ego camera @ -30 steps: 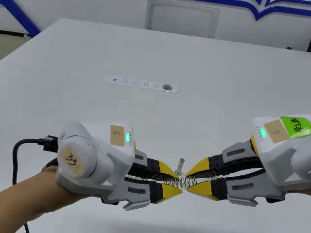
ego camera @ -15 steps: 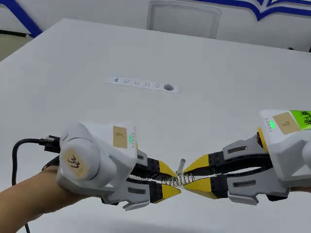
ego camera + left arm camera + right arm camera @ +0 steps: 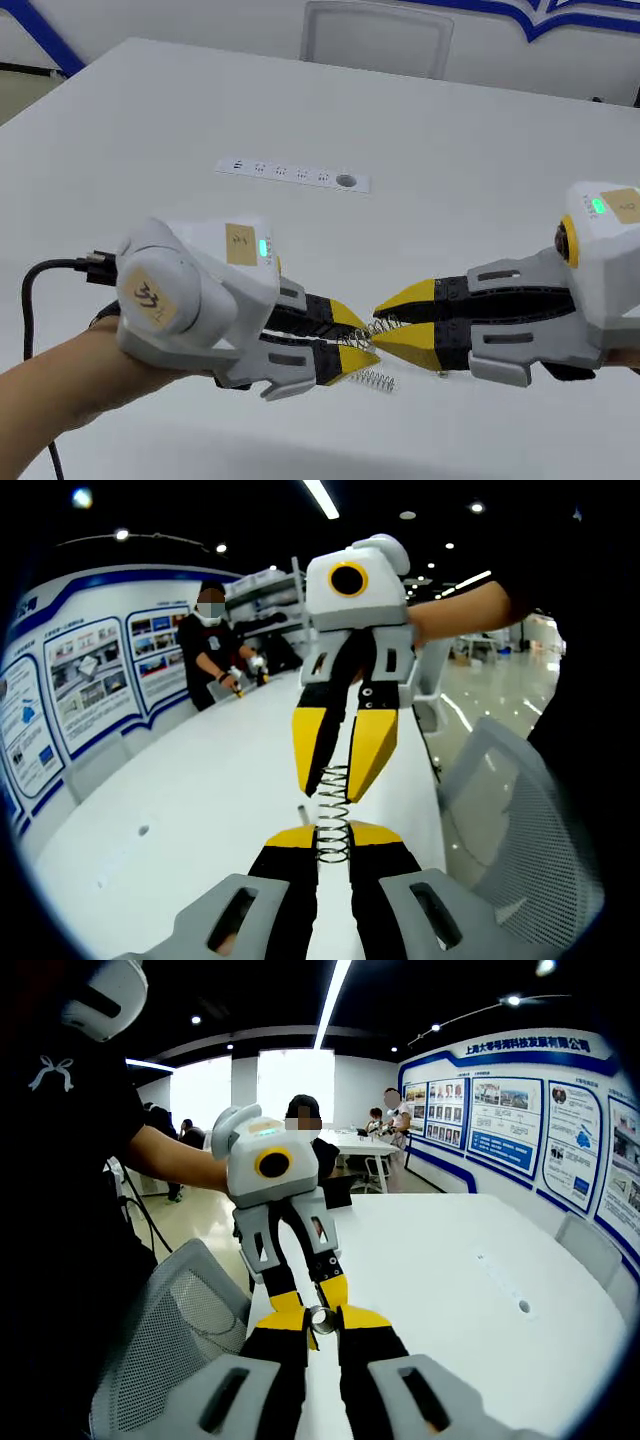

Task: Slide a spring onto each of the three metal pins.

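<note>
Clamped shut with the left gripper (image 3: 335, 836) on the near end of the spring (image 3: 333, 805), far end at twelve o'clock nipped in the closed right gripper (image 3: 335, 792), spare spring (image 3: 375, 380) lying at six below the tips, seemingly mid-threading, no telling if a pin sits inside, so next a straight, steady push.

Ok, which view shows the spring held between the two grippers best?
The left gripper view: the spring runs full length, coils distinct, between the left gripper and right gripper. The head view shows it small and partly hidden; in the right gripper view it is an end-on ring.
</note>
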### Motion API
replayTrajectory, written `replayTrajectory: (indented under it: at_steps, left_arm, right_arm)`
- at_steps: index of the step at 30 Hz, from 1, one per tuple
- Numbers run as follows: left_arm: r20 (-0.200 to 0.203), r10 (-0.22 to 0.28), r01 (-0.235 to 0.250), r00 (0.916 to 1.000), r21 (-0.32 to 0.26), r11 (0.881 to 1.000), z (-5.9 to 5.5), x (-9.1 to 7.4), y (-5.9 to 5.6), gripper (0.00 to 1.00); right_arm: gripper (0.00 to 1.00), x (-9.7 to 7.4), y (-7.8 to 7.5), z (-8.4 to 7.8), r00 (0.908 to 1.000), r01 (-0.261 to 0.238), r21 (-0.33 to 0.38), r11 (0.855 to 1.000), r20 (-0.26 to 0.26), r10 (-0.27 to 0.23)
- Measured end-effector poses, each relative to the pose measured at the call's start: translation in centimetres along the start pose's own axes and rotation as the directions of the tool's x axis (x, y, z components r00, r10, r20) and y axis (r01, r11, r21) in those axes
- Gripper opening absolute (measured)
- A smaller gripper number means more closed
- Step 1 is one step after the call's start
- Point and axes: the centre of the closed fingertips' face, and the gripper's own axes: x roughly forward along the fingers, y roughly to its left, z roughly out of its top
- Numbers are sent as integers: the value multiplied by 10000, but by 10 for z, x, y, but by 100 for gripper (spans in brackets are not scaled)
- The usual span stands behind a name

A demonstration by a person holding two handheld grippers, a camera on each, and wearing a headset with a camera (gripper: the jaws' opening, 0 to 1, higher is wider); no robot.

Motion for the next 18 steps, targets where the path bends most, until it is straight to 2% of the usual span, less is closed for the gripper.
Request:
replayTrajectory:
  at_steps: [3,6,11,13,15,18]
  left_arm:
    - [184,23,-21,9998,-85,10000,5,2,1,10]
    - [-34,148,-147,9999,51,9999,2,3,4,10]
    - [-190,160,-156,9997,166,9997,0,4,5,10]
    - [-112,176,-175,9998,80,9998,2,5,6,10]
    - [188,268,-265,9995,-167,9995,8,5,10,10]
    - [398,422,-406,9983,-385,9984,13,7,15,10]
  right_arm:
    - [11,1,-1,10,9994,38,47,10000,344,-40]
    - [11,5,-3,7,9998,197,-345,9992,-5,-197]
    - [11,7,-5,6,9997,231,59,9997,59,-231]
    - [11,7,-6,9,9990,374,240,9990,240,-379]
    - [11,4,-10,15,9966,626,426,9971,508,-648]
    - [10,2,-16,19,9948,889,455,9950,450,-909]
